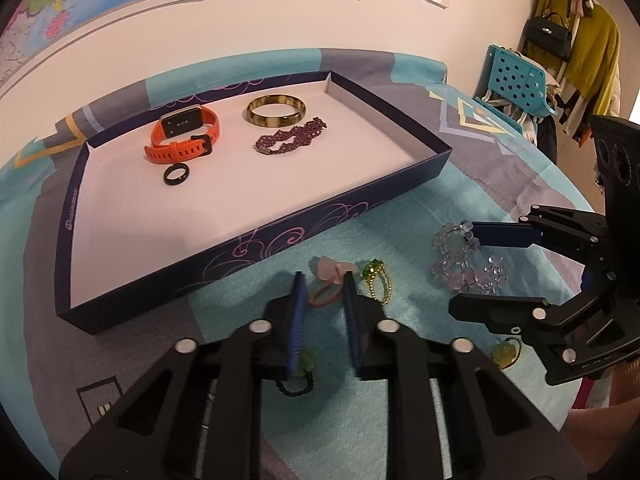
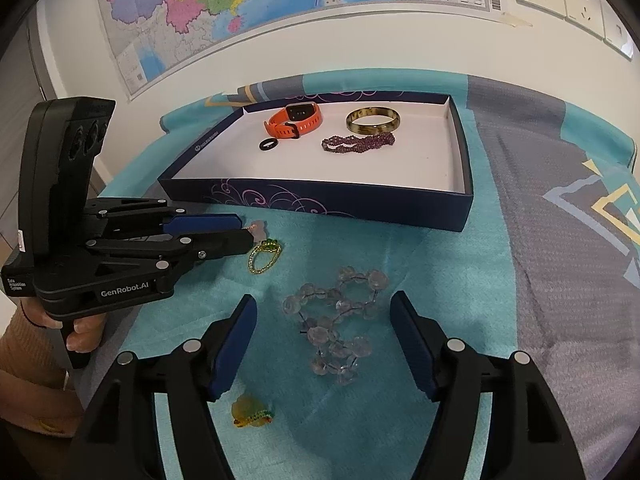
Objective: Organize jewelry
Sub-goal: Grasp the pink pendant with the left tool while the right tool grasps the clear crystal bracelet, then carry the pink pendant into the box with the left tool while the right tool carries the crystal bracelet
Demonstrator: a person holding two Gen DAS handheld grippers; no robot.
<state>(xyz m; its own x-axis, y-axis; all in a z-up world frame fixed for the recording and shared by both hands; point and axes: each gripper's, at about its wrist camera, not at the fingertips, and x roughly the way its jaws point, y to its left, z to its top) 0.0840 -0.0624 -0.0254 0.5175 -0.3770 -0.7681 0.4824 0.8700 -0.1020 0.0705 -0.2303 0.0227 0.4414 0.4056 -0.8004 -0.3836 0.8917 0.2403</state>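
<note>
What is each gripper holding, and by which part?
Left gripper pinches the pink ring by its band, it seems; right gripper is open, holding nothing.

in the box [image 2: 464, 160] lay a watch [image 2: 296, 119], bangle [image 2: 372, 121], ring [image 2: 268, 145], purple beads [image 2: 358, 142]; a crystal strand [image 2: 336, 320] and small rings [image 2: 264, 256] lay on the cloth.

tray [image 2: 400, 204]: navy, pink swirls | watch [image 2: 294, 120]: orange | bangle [image 2: 372, 121]: amber mottled | cloth [image 2: 420, 280]: teal, grey

A woven, matt cloth [image 2: 400, 264] covers the table. The box [image 2: 320, 200] looks like smooth printed cardboard with a matt white inside. The bangle [image 2: 372, 122] is glossy; the clear beads [image 2: 336, 320] look glassy; the watch strap [image 1: 180, 152] looks rubbery.
</note>
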